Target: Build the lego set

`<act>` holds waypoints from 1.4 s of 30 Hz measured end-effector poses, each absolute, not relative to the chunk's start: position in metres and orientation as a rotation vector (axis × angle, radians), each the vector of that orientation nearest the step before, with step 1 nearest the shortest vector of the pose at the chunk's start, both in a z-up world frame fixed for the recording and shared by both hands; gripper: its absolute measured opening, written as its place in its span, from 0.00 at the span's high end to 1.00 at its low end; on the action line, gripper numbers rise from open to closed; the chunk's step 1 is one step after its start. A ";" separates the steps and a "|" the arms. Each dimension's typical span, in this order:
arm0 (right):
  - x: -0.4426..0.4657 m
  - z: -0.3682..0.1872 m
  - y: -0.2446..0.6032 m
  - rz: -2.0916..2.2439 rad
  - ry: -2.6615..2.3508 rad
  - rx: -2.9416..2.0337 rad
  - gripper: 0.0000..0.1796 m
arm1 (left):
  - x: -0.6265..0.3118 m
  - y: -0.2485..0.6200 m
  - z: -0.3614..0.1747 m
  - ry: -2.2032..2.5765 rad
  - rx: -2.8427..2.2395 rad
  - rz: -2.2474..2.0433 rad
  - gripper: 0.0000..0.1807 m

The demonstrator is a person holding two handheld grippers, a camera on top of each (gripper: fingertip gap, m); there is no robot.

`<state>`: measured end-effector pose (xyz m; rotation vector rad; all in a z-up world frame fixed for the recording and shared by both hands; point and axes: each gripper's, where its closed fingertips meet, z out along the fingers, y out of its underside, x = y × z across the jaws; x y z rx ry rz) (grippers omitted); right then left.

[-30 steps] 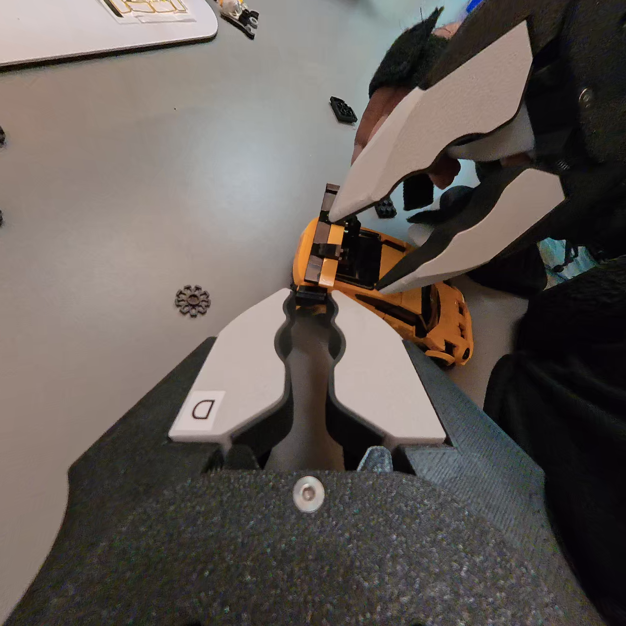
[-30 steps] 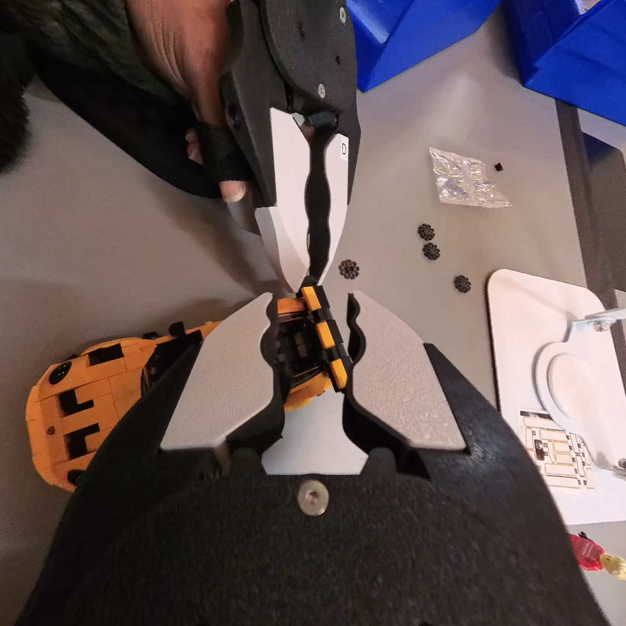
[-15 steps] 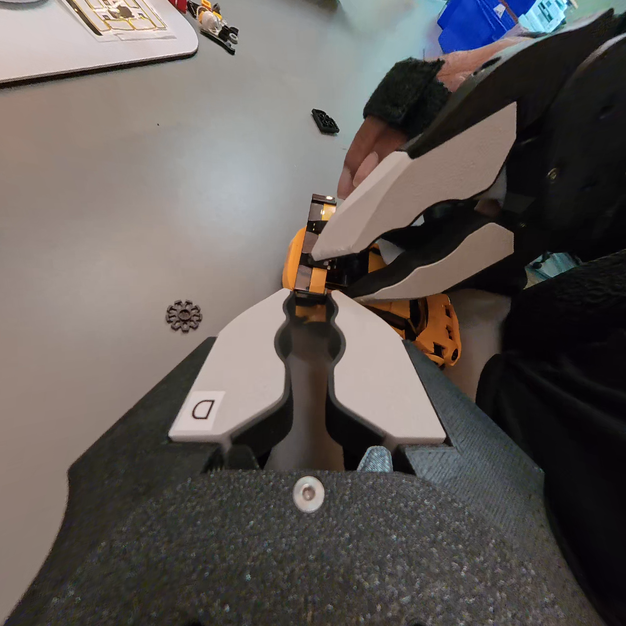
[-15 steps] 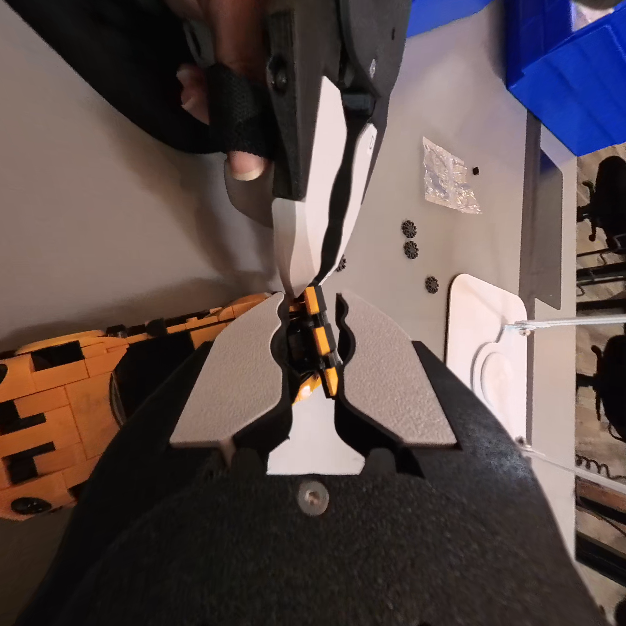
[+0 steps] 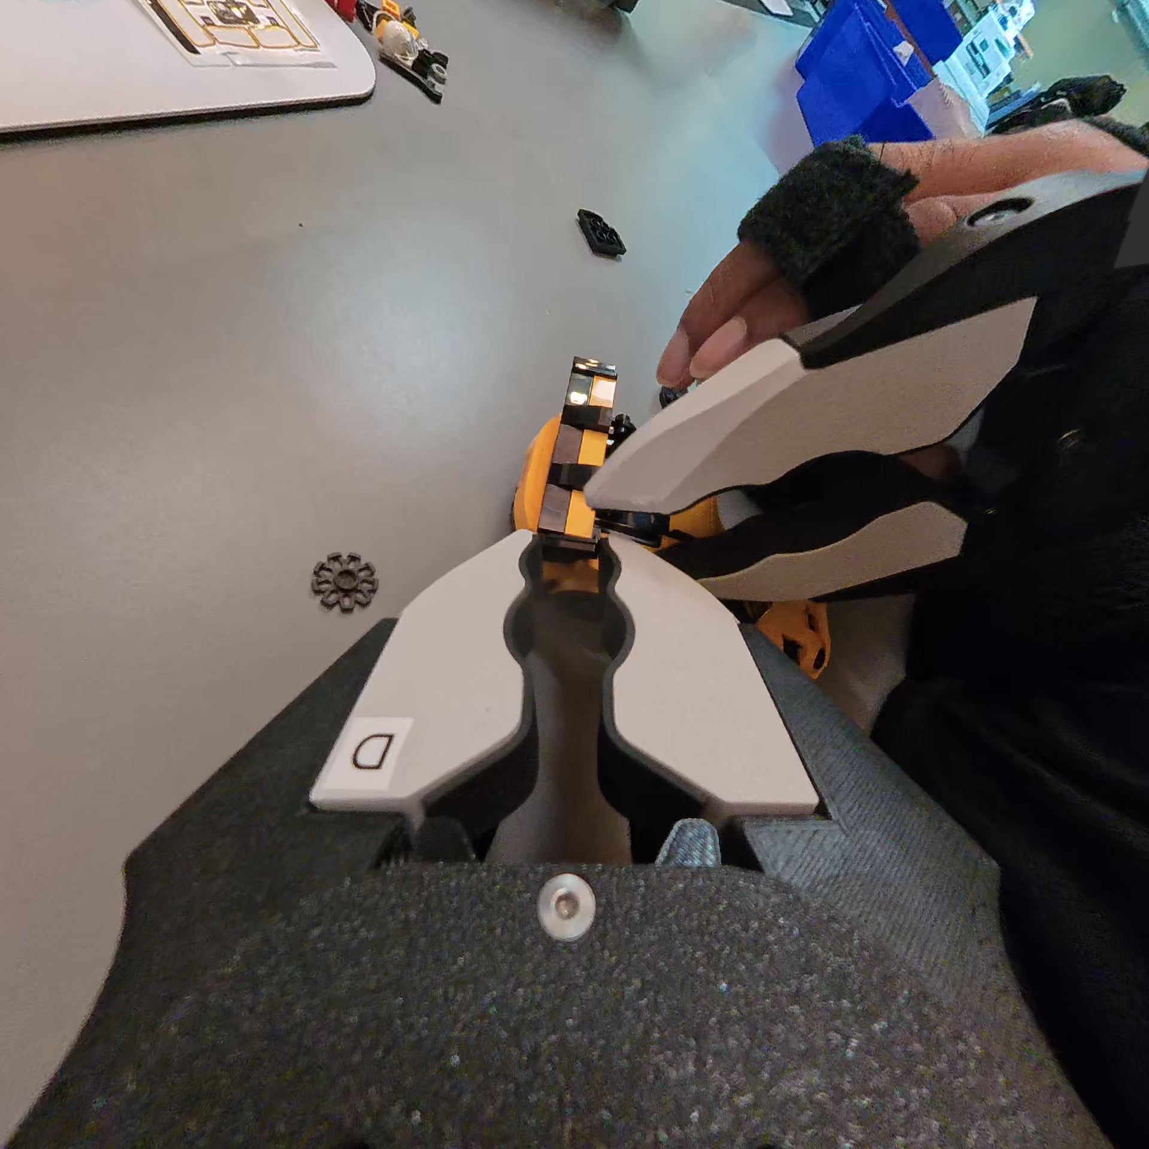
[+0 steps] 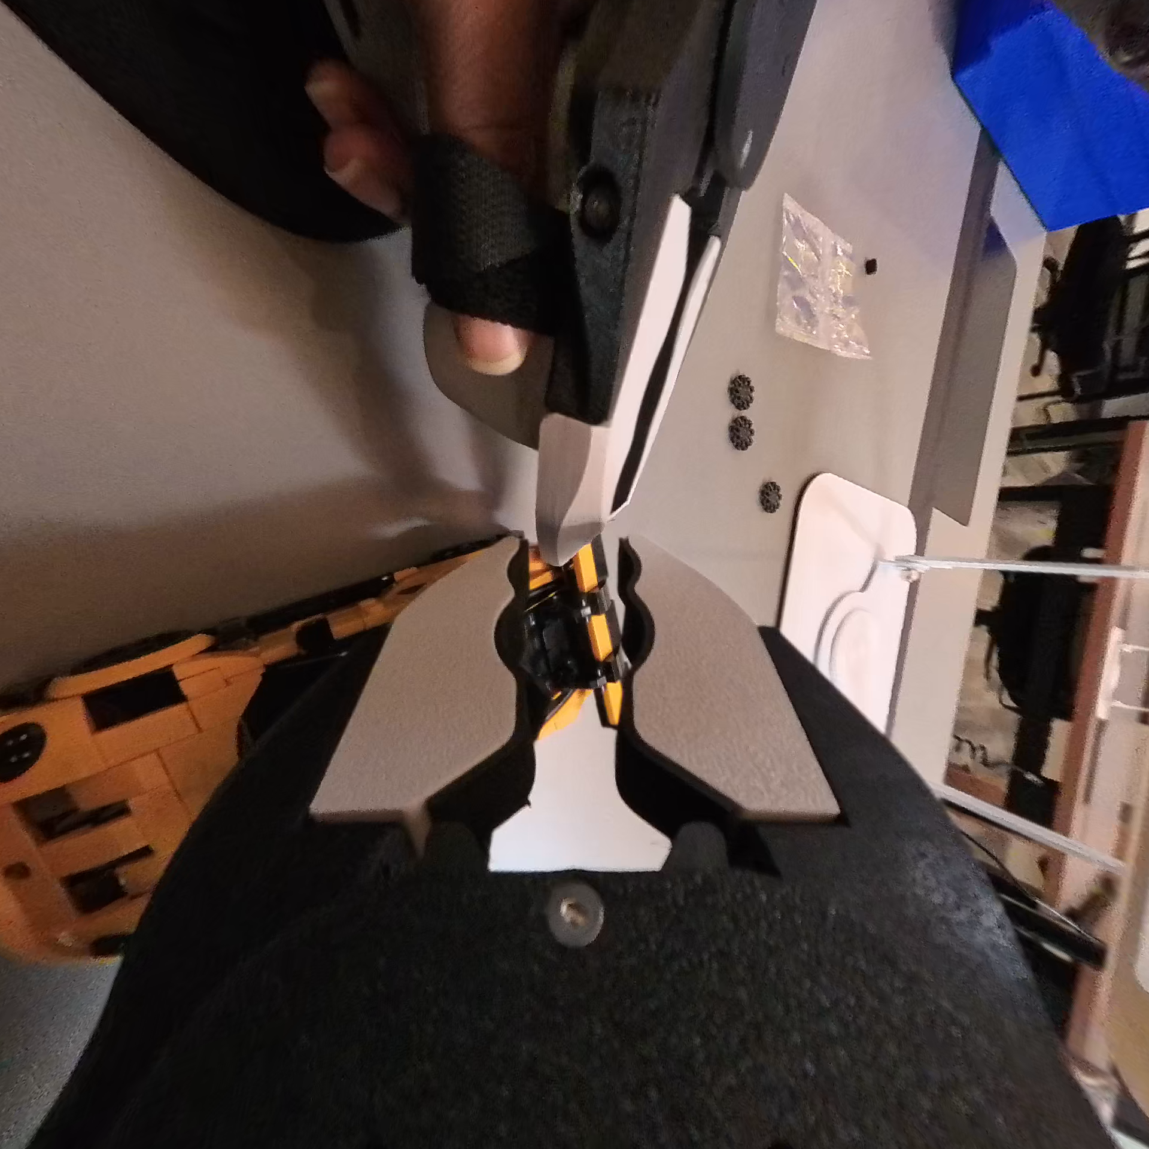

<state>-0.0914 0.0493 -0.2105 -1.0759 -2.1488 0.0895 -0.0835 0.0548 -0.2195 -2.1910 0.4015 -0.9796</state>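
At table centre, on the grey tabletop (image 5: 261,323): one orange-and-black lego car (image 6: 106,765), largely built, lying low on the surface with its far end raised between the two tools.

Item, striped panel (image 5: 581,460): a thin orange-and-black sub-assembly standing on edge at the car's end, apparently mid-attachment.

Item, left gripper (image 5: 567,547): jaws drawn close together and clamped on the lower edge of the striped panel. Judged purpose: it holds the panel at its base as an anchor while the other tool works.

Item, right gripper (image 6: 569,634): jaws narrowed around the striped panel and the black fittings behind it; the panel sits against the right-hand finger, but whether both pads truly press cannot be told. Judged purpose: squeezing the panel onto the car's studs, the two tools meeting nose to nose so each push is opposed.

Item, spoked black wheel insert (image 5: 344,582): loose, beside the left gripper, apart from the car. Three more like it (image 6: 741,410) lie farther off, presumably awaiting fitting.

Item, small black plate (image 5: 600,232): loose, beyond the car.

Item, clear plastic bag (image 6: 817,292): flat on the table near the inserts.

Item, white board (image 5: 186,81): carries an instruction sheet, well apart from the work.

Item, blue bins (image 5: 864,87): at the table's far side.

Risk, judged: uneven pressure could skew the thin panel or pop it loose.
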 end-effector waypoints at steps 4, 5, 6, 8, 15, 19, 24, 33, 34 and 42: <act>-0.095 -0.215 0.054 -0.012 -2.121 -1.028 0.87 | -0.083 0.054 -0.219 0.411 -2.178 -0.967 0.91; -0.095 -0.215 0.053 -0.029 -2.118 -1.016 0.87 | -0.083 0.054 -0.219 0.413 -2.176 -0.960 0.91; -0.096 -0.216 0.053 -0.043 -2.117 -1.012 0.87 | -0.083 0.054 -0.219 0.417 -2.174 -0.958 0.91; -0.098 -0.217 0.055 -0.081 -2.115 -0.995 0.88 | -0.084 0.055 -0.219 0.413 -2.175 -0.951 0.91; -0.100 -0.219 0.060 -0.070 -2.125 -1.071 0.88 | -0.087 0.058 -0.219 0.365 -2.182 -0.954 0.91; -0.101 -0.220 0.062 -0.049 -2.128 -1.099 0.89 | -0.089 0.060 -0.219 0.338 -2.188 -0.991 0.91; -0.100 -0.220 0.063 -0.036 -2.126 -1.137 0.88 | -0.087 0.059 -0.215 0.386 -2.179 -1.013 0.91; -0.099 -0.215 0.067 -0.061 -2.094 -1.133 0.87 | -0.089 0.063 -0.216 0.462 -2.193 -1.011 0.91; -0.097 -0.213 0.067 -0.056 -2.091 -1.127 0.87 | -0.089 0.063 -0.214 0.459 -2.184 -1.022 0.91; -0.057 -0.188 0.072 0.513 -2.188 -1.236 0.83 | -0.099 0.058 -0.205 0.446 -2.128 -1.030 0.91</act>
